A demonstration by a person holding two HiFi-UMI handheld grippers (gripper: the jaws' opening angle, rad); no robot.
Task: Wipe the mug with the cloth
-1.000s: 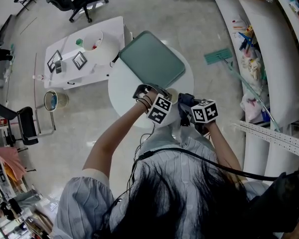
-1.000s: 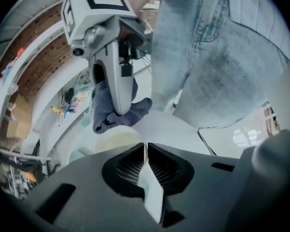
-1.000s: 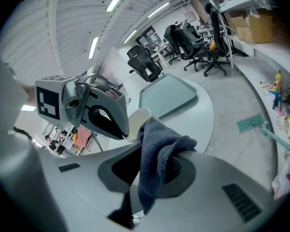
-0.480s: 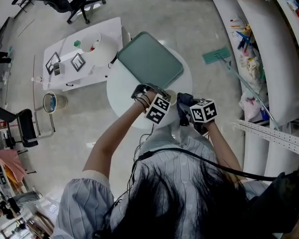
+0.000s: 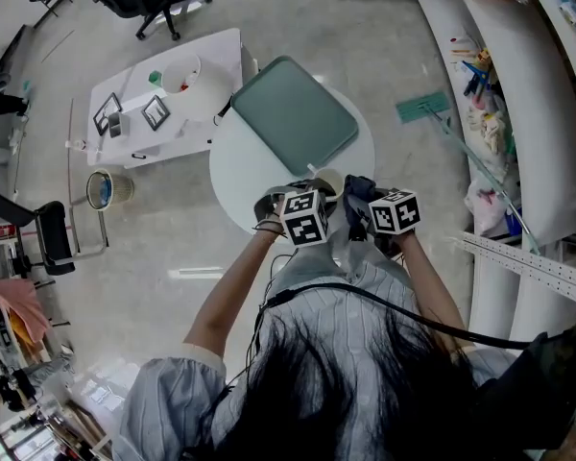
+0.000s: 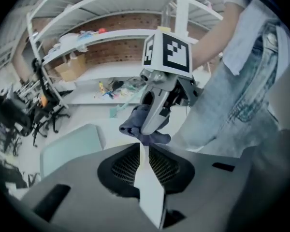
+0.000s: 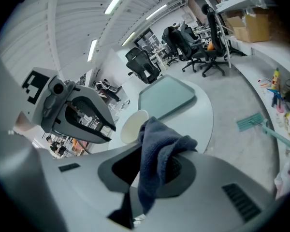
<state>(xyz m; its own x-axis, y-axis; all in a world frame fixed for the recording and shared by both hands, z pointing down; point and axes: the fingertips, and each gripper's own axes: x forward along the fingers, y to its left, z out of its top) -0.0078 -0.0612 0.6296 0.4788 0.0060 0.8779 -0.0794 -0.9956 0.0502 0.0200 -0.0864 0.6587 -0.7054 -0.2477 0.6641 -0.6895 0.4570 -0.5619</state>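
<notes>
The mug [image 5: 328,182] stands mouth-up on the near part of the round white surface [image 5: 240,176], just beside the near corner of the green tray [image 5: 295,113]. The right tool [image 6: 147,124] is clamped on a bunched dark blue cloth [image 7: 157,153], which hangs in a fat fold right at the mug's rim; whether fabric and mug actually touch is not clear. The left tool [image 6: 143,146] has its jaws pressed together with nothing showing between them. In the right gripper view it hovers close at the mug's other side, apparently not holding it. The step in hand looks like bringing the cloth onto the mug for a wiping stroke, and the weak spot is that the mug seems unrestrained. A light mug will probably skate or tip as soon as the cloth drags on it. So the left tool should either open and take the rim or handle, or at least brace the far wall before any pressure goes on. The right tool should lead with the thick fold rather than its own tips, so that only fabric meets the glaze. It is best to press gently and sweep round the wall and over the lip in short arcs. Those strokes should run toward the tray and the middle of the surface, not toward the near edge.
</notes>
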